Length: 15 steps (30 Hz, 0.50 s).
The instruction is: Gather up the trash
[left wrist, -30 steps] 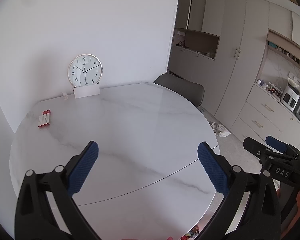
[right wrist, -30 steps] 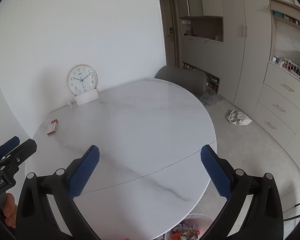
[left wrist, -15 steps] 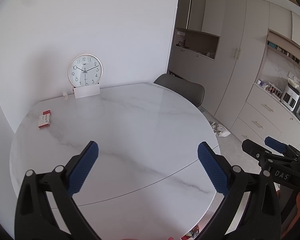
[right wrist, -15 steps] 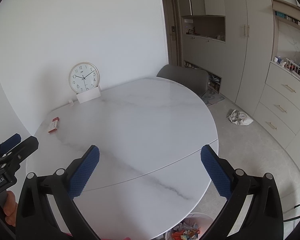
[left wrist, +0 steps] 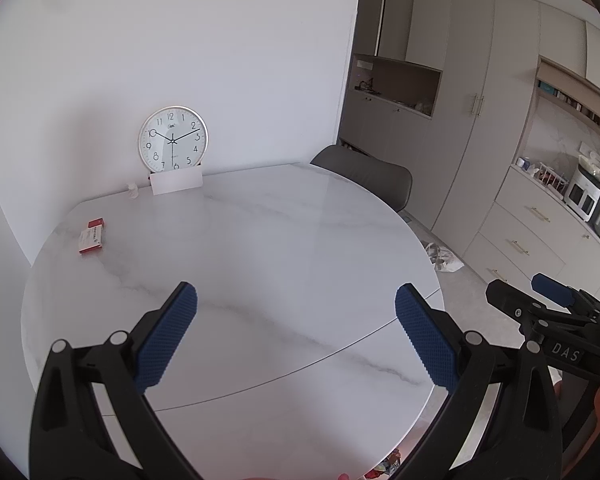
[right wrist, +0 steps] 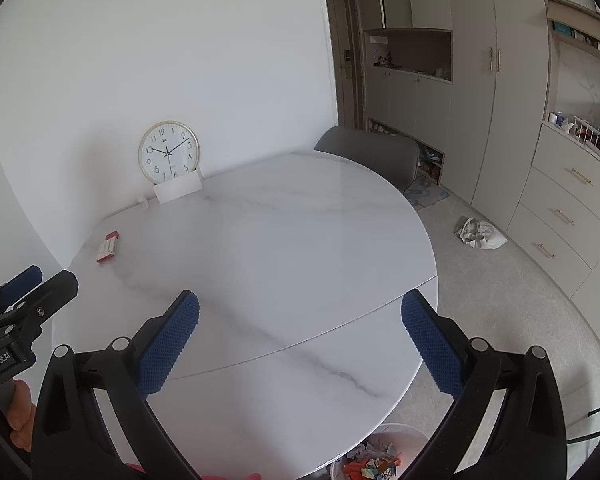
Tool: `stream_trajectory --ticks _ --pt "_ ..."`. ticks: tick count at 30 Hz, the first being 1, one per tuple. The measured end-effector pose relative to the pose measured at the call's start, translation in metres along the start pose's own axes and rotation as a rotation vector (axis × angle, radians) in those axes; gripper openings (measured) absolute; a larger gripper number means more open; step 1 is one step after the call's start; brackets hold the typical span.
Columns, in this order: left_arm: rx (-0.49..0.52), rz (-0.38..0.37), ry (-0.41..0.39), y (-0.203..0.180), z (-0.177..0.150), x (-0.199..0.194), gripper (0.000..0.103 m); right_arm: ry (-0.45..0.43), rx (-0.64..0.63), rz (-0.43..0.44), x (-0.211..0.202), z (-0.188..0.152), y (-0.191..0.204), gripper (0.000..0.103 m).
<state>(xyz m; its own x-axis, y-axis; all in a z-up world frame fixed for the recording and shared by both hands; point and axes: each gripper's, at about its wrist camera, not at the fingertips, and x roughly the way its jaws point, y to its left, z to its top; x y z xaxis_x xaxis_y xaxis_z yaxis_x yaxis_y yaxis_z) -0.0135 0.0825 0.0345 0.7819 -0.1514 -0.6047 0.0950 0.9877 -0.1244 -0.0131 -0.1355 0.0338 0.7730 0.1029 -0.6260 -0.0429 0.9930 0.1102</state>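
Observation:
A white bin [right wrist: 380, 456] full of colourful scraps stands on the floor under the near edge of the round marble table [right wrist: 284, 248]; a bit of it shows in the left wrist view [left wrist: 384, 466]. A crumpled white bag [right wrist: 479, 233] lies on the floor near the drawers, also in the left wrist view [left wrist: 444, 257]. A small red and white box [left wrist: 92, 236] lies at the table's far left, also in the right wrist view [right wrist: 108, 246]. My left gripper [left wrist: 296, 298] and right gripper [right wrist: 300, 304] are both open and empty above the table's near part.
A round clock [left wrist: 173, 138] leans on the wall behind a white card [left wrist: 176, 181]. A grey chair [left wrist: 366, 174] stands at the table's far side. Cabinets and drawers [right wrist: 560, 208] line the right wall, with appliances [left wrist: 588, 196] on the counter.
The right gripper has drifted slightly to the right, so its view shifted. The left gripper is almost still. Both stay open.

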Motion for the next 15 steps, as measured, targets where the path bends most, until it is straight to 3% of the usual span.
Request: stream_trajectory --ticks 6,15 --pt "0.021 0.008 -0.026 -0.002 -0.001 0.000 0.095 0.001 0.003 0.004 0.000 -0.002 0.001 0.100" --pt "-0.010 0.009 0.041 0.006 -0.003 0.009 0.095 0.021 -0.003 0.018 0.004 -0.006 0.001 0.100"
